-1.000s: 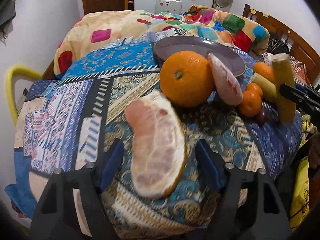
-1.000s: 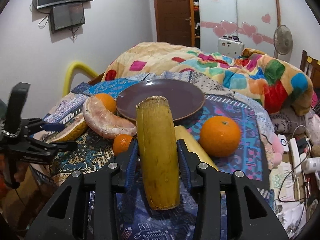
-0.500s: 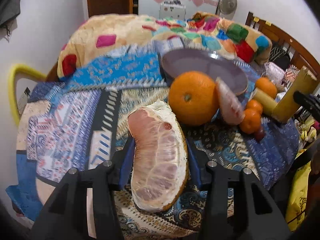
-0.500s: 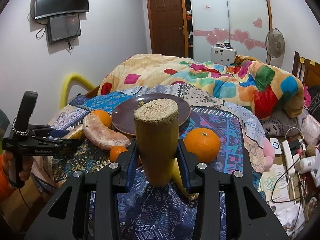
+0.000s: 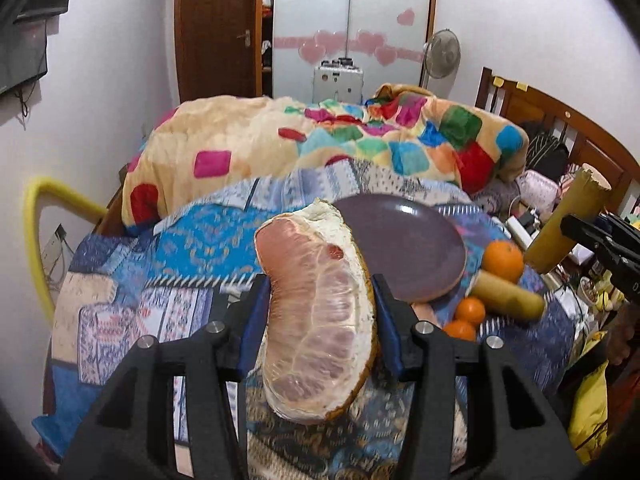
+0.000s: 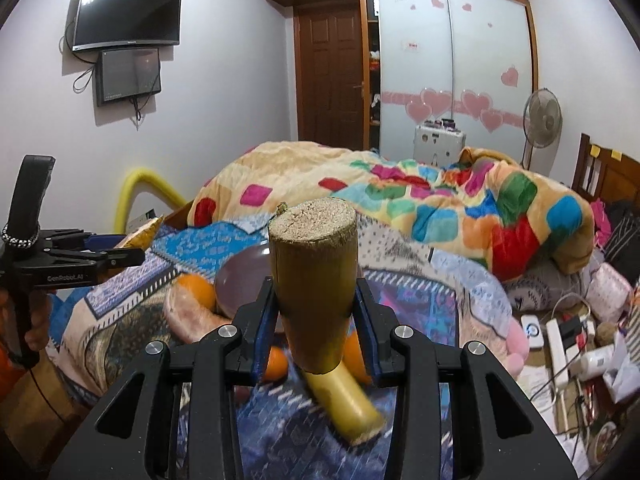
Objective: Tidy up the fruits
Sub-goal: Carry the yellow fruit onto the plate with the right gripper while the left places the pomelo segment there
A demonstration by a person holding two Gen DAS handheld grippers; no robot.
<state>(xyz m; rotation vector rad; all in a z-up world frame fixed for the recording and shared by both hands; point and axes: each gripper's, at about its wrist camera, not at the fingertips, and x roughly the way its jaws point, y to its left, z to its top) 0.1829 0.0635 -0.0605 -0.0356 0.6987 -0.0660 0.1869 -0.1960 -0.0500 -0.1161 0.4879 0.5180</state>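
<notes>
My left gripper (image 5: 318, 328) is shut on a peeled pomelo wedge (image 5: 316, 312) and holds it raised above the patterned cloth, in front of the purple plate (image 5: 408, 248). My right gripper (image 6: 316, 324) is shut on a yellow sugarcane piece (image 6: 314, 280), held upright and lifted; it also shows at the right of the left wrist view (image 5: 568, 224). A second sugarcane piece (image 6: 344, 404) lies below it. Oranges (image 5: 502, 260) and small tangerines (image 5: 470, 310) lie beside the plate. Another pomelo wedge (image 6: 192, 316) lies left of the plate (image 6: 244, 280).
The fruit lies on a blue patterned cloth (image 5: 168, 280) over a bed. A colourful quilt (image 5: 360, 140) is heaped behind the plate. A yellow tube (image 5: 36, 224) stands at the left. A power strip and cables (image 6: 560, 340) lie at the right. The wooden headboard (image 5: 560, 120) is far right.
My left gripper closed on the pomelo wedge and lifted it off the cloth. My right gripper raised the sugarcane piece higher and tilted it upright.
</notes>
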